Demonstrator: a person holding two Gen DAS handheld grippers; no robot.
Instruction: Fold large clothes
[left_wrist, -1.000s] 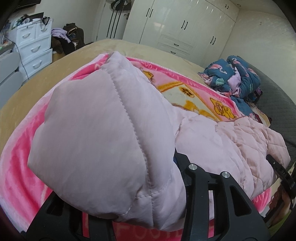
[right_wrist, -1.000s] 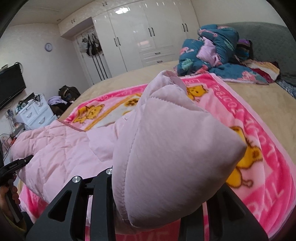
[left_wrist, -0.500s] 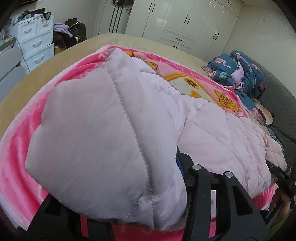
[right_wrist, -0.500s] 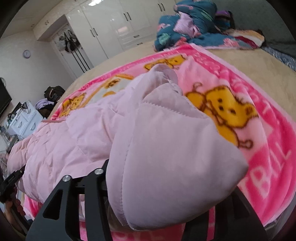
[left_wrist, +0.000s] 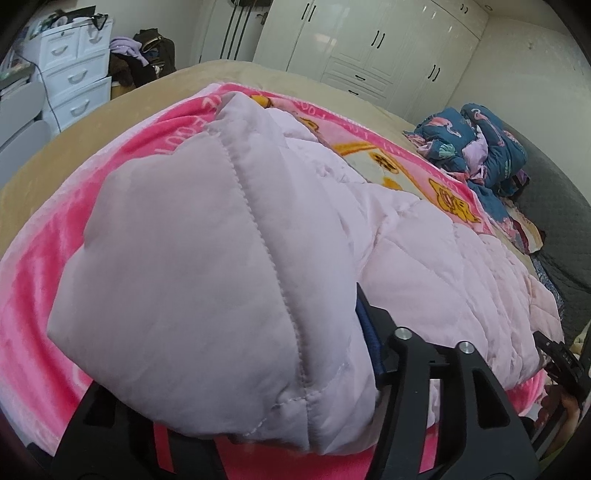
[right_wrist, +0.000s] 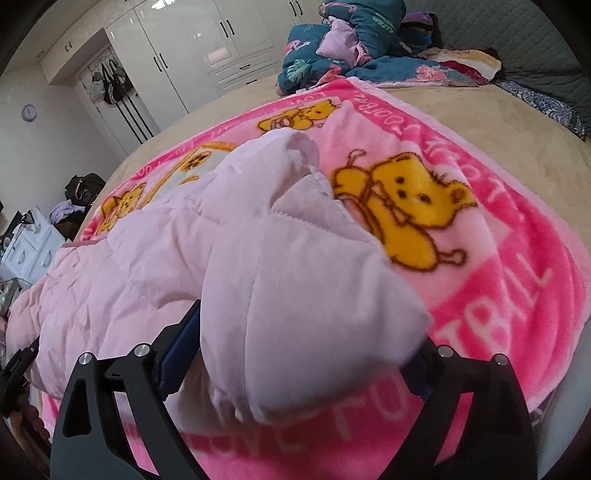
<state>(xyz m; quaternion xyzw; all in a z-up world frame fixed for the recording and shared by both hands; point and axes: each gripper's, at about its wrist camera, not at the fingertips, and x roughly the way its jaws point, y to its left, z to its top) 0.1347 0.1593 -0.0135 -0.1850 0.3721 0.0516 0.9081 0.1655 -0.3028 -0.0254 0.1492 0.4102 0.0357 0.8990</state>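
Note:
A pale pink quilted jacket (left_wrist: 424, 258) lies across a pink cartoon-bear blanket (right_wrist: 480, 266) on the bed. My left gripper (left_wrist: 280, 435) is shut on one jacket sleeve (left_wrist: 207, 266), which bulges over its fingers and hides the left one. My right gripper (right_wrist: 295, 373) stands wide, its blue pads either side of the other sleeve (right_wrist: 295, 295), which sags between them. The jacket body (right_wrist: 110, 280) stretches between the two grippers. The right gripper shows at the left wrist view's right edge (left_wrist: 561, 362).
A heap of blue floral bedding (left_wrist: 476, 147) lies at the head of the beige bed (right_wrist: 498, 122). White wardrobes (left_wrist: 369, 44) line the far wall. White drawers (left_wrist: 74, 74) and a bag stand beside the bed.
Both grippers have lowered toward the blanket with their sleeves. The right gripper's jaws have spread, and its sleeve has slumped down between them.

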